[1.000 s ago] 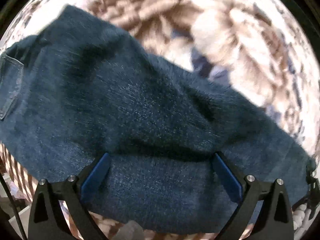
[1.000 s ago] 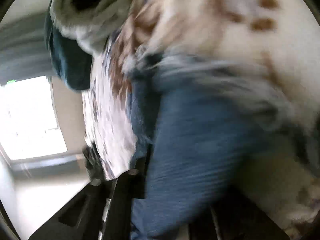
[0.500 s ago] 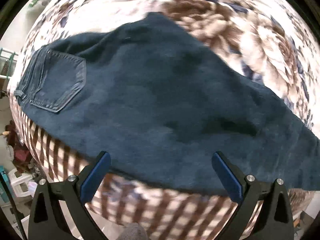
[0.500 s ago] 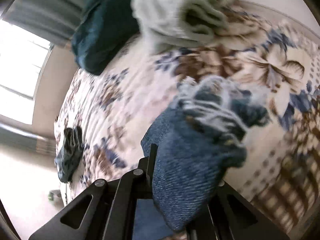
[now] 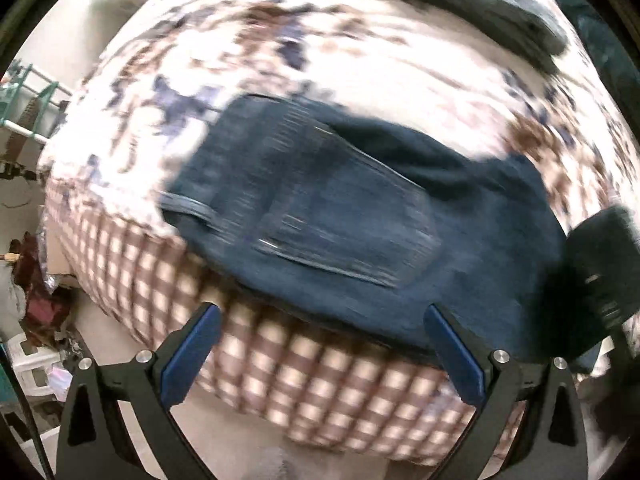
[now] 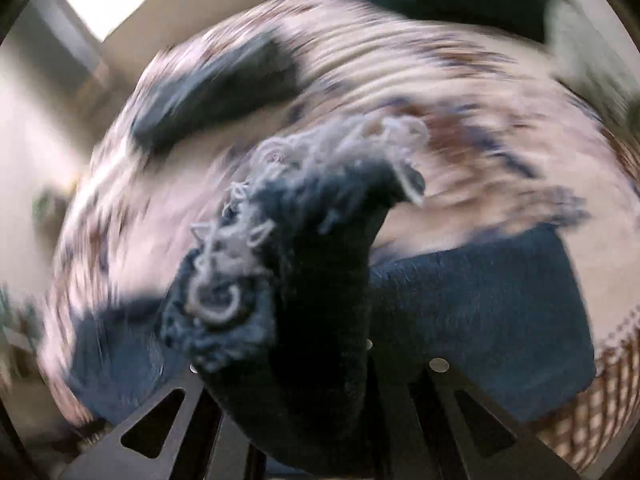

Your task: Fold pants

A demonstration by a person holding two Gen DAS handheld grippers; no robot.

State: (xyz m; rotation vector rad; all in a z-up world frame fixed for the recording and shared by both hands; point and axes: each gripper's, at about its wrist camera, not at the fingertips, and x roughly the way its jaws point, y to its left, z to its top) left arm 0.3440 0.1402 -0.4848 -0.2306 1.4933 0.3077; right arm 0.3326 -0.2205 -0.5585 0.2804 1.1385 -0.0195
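Pants (image 5: 360,216) cuff clamped in right gripper (image 6: 320,360); left gripper (image 5: 320,344) spread wide, empty

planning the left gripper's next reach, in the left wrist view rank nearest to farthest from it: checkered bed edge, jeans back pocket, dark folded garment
1. checkered bed edge, right between the left gripper fingers
2. jeans back pocket, centre
3. dark folded garment, far top right

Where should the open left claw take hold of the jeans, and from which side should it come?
Probably the waistband corner of the jeans, beside the back pocket. It lies flat near the bed's checked edge, so the left claw could come in low from that edge. The right claw already grips the frayed hem.
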